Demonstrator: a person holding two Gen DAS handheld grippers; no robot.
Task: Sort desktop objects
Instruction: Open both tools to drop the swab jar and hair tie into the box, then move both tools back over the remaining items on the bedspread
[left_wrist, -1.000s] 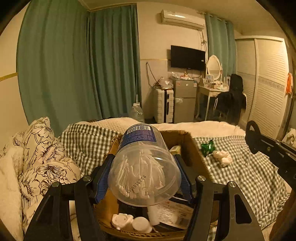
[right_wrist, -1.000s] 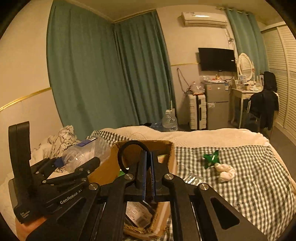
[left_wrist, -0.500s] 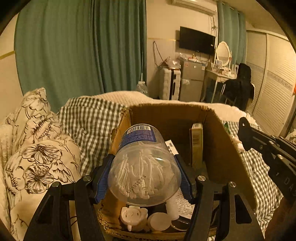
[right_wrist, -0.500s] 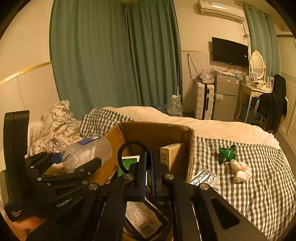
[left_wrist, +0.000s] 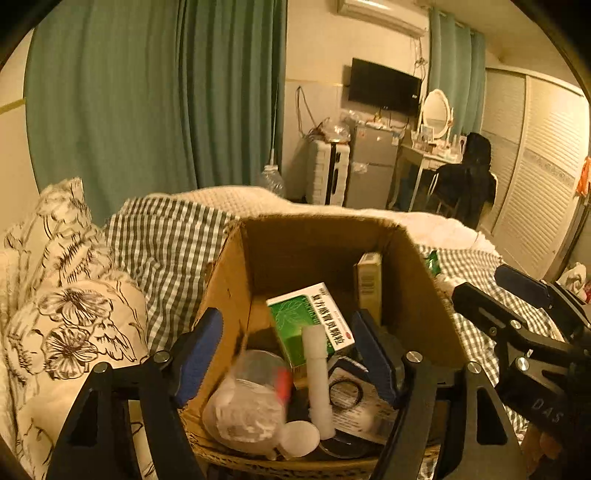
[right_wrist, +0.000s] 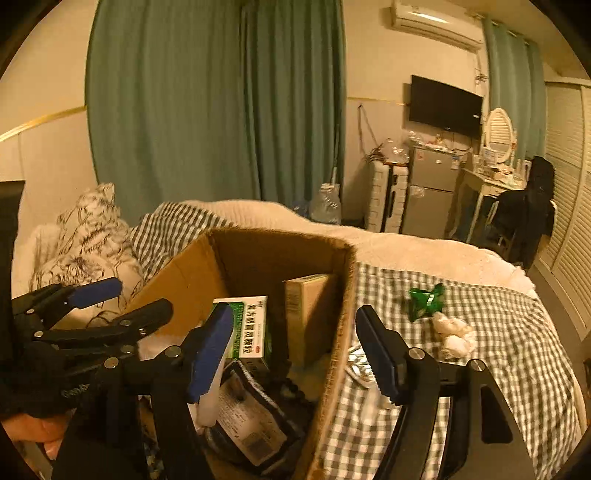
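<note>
My left fingers (left_wrist: 288, 354) opening, clear plastic cotton-swab jar (left_wrist: 247, 402) loose in brown cardboard box (left_wrist: 229, 288); right fingers (right_wrist: 295, 350) opening, empty.

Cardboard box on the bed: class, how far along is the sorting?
Done: the cotton swab jar and green medicine box lie in the cardboard box. In hand: nothing; both hand-held grippers' jaws are opening. Left: green wrapper, crumpled tissue and foil pack on the blanket.

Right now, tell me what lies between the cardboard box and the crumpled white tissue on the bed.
A silver blister pack on the checked blanket, right wrist view.
</note>
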